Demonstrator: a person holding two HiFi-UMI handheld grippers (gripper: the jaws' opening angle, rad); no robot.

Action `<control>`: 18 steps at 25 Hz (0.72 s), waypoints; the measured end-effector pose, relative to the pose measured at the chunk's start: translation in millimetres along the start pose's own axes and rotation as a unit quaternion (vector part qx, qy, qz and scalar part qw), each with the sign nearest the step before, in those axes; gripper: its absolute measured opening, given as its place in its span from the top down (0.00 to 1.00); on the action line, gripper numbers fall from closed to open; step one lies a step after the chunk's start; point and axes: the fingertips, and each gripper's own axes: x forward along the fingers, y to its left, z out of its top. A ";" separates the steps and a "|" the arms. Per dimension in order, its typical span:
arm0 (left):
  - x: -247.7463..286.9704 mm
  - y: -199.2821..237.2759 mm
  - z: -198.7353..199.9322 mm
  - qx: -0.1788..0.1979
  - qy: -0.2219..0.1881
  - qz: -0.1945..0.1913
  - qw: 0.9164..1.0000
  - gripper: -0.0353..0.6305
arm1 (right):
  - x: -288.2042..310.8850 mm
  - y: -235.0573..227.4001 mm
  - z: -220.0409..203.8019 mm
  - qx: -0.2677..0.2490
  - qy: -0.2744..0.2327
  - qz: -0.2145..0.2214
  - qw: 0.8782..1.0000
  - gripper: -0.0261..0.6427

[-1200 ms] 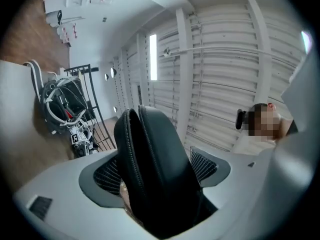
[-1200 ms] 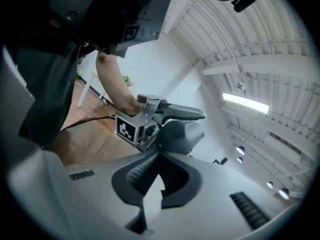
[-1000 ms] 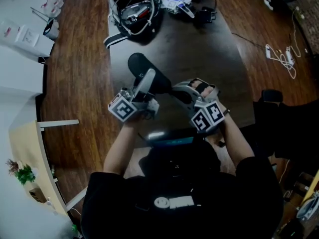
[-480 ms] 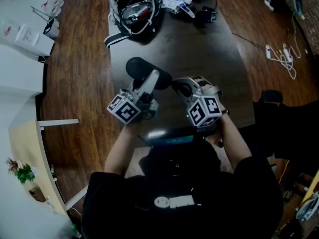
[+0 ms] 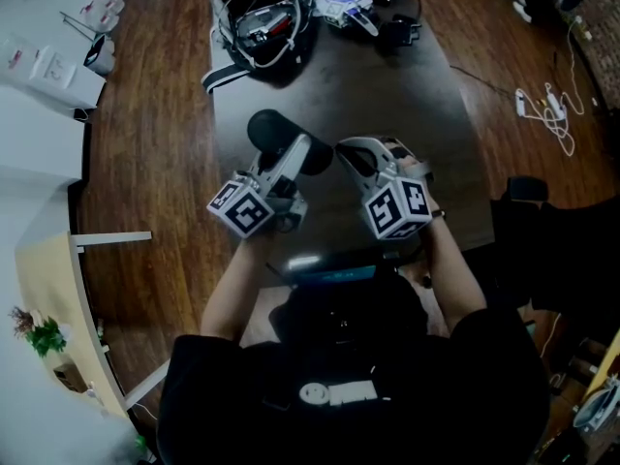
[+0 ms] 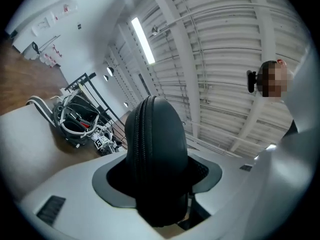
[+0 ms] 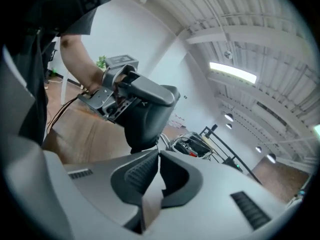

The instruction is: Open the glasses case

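Note:
The black zipped glasses case (image 5: 274, 130) is held up over the dark table (image 5: 387, 95), with my left gripper (image 5: 296, 153) shut on its near end. In the left gripper view the glasses case (image 6: 155, 134) stands upright between the pads, zipper seam facing me. My right gripper (image 5: 345, 149) sits just right of the case. Its jaws are opening, but only a thin slit shows between them. In the right gripper view the right gripper (image 7: 159, 156) stops just short of the glasses case (image 7: 145, 119), and I see nothing pinched between the tips.
A black bag with white cables (image 5: 262, 22) and small gadgets (image 5: 344, 3) lie at the table's far end. A dark device with a lit strip (image 5: 329, 269) lies at the near edge. Wooden floor surrounds the table, with white cables (image 5: 552, 109) at the right.
The right gripper has moved away from me, from behind the case's near end to beside it. The left gripper rolled slightly with the case still in it.

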 end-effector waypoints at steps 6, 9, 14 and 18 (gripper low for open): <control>3.0 14.1 17.5 0.000 -0.041 0.042 0.998 0.54 | 0.9 4.2 23.2 0.019 -0.034 0.017 0.999 0.63; 9.0 6.8 22.4 -0.023 -0.066 0.040 0.997 0.54 | 8.9 7.5 40.9 -0.002 -0.052 0.009 0.999 0.61; 7.2 2.7 30.3 0.007 -0.104 0.061 0.993 0.54 | 7.9 5.7 51.9 -0.008 -0.072 -0.020 0.997 0.52; 10.5 -10.2 28.5 0.002 -0.106 0.029 0.994 0.54 | 13.3 3.8 53.4 -0.025 -0.061 -0.040 0.997 0.46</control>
